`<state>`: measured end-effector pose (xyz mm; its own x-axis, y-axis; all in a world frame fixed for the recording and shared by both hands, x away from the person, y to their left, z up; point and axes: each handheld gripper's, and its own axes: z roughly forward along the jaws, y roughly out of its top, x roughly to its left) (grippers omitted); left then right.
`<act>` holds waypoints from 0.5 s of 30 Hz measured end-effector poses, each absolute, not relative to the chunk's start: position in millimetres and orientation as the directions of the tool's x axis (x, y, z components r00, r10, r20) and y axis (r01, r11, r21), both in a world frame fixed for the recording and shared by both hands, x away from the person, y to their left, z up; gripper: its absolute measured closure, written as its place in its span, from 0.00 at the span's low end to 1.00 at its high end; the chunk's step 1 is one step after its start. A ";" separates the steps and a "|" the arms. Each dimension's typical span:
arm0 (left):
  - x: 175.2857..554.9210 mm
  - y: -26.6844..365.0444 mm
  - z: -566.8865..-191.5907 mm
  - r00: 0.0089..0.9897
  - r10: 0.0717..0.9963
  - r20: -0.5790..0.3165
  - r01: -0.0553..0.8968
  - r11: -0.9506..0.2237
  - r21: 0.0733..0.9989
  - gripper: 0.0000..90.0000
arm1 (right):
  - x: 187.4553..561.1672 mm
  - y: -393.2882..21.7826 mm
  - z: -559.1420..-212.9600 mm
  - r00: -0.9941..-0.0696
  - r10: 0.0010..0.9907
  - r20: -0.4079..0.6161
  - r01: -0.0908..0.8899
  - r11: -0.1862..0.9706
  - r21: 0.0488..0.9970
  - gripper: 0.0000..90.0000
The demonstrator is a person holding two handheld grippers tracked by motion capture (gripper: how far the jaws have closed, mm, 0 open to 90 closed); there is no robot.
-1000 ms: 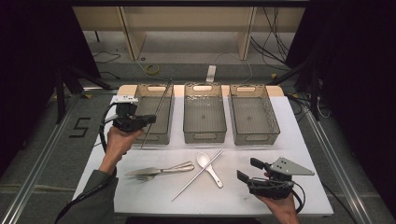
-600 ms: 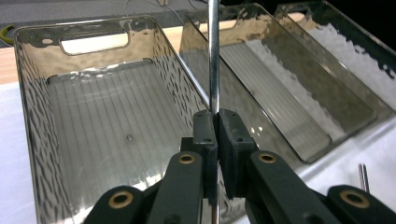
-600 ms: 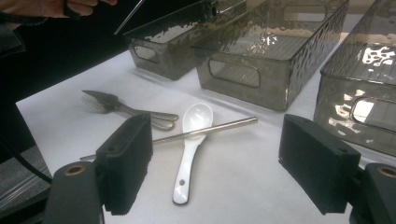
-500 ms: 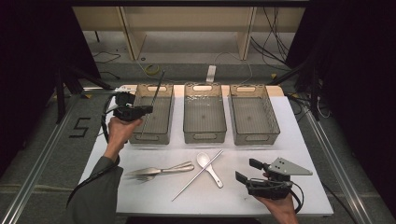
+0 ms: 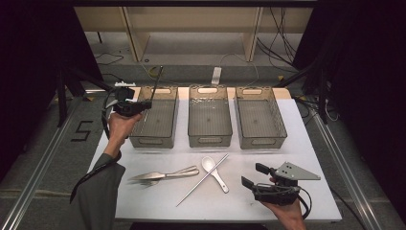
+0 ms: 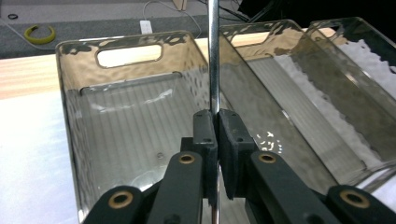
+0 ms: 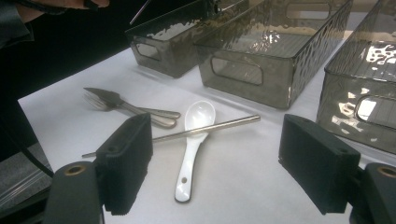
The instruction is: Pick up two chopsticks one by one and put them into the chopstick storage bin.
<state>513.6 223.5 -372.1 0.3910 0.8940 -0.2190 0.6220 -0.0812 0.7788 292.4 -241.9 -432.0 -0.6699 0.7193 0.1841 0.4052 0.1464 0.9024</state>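
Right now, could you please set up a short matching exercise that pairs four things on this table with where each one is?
Things:
1. metal chopstick
2. white spoon
3. fork
4. right tool

Places:
A. lying on the white table, left of the spoon
B. clamped upright in the left tool, above the left bin
C. open, resting near the table's right front corner
D. under a second chopstick lying across it

Pairs: 1-B, 2-D, 3-A, 4-C
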 end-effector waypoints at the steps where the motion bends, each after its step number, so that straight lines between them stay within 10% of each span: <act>1: 514.7 224.3 -373.5 0.387 0.896 -0.218 0.627 -0.083 0.775 0.95 | 292.4 -241.9 -432.0 -0.671 0.719 0.183 0.405 0.149 0.902 0.30; 15: 532.7 225.0 -393.4 0.337 0.918 -0.207 0.655 -0.070 0.753 0.95 | 292.3 -243.1 -432.7 -0.667 0.719 0.194 0.411 0.139 0.901 0.30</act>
<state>532.7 225.0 -393.4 0.3368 0.9184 -0.2075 0.6548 -0.0701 0.7526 292.3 -243.1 -432.7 -0.6674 0.7191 0.1935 0.4112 0.1392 0.9008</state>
